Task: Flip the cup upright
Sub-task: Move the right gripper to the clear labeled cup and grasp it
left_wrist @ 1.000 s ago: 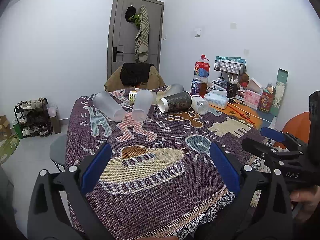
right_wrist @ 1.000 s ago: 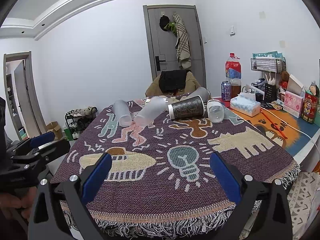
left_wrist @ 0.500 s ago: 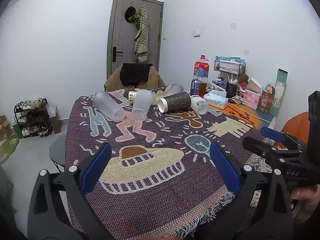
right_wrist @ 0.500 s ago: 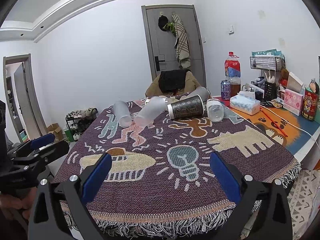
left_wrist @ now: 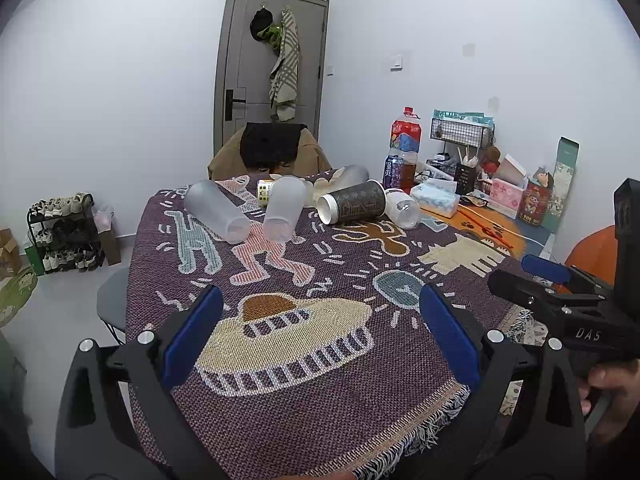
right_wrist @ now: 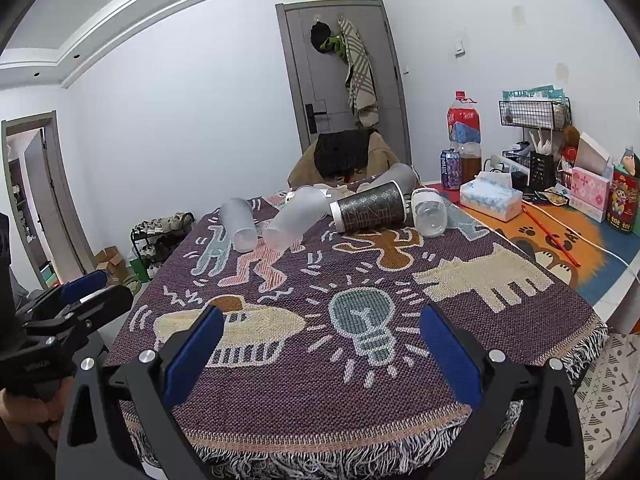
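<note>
Several cups lie on their sides at the far end of the table: two frosted cups (left_wrist: 218, 213) (left_wrist: 283, 209), a dark patterned cup with a white rim (left_wrist: 352, 207) and a clear cup (left_wrist: 402, 209). They show in the right wrist view too: frosted cups (right_wrist: 240, 224) (right_wrist: 296, 218), dark cup (right_wrist: 370, 206), clear cup (right_wrist: 429, 212). My left gripper (left_wrist: 318, 332) is open and empty over the near table edge. My right gripper (right_wrist: 320, 344) is open and empty, also near the front edge, far from the cups.
A patterned woven cloth (right_wrist: 360, 380) covers the table. Bottles (right_wrist: 464, 136), a tissue box (right_wrist: 490, 200), a wire rack and boxes crowd the right side. A chair with a jacket (left_wrist: 266, 152) stands behind the table. A shoe rack (left_wrist: 64, 232) is at left.
The right wrist view has shifted slightly; the left gripper has barely moved. The cups have not moved.
</note>
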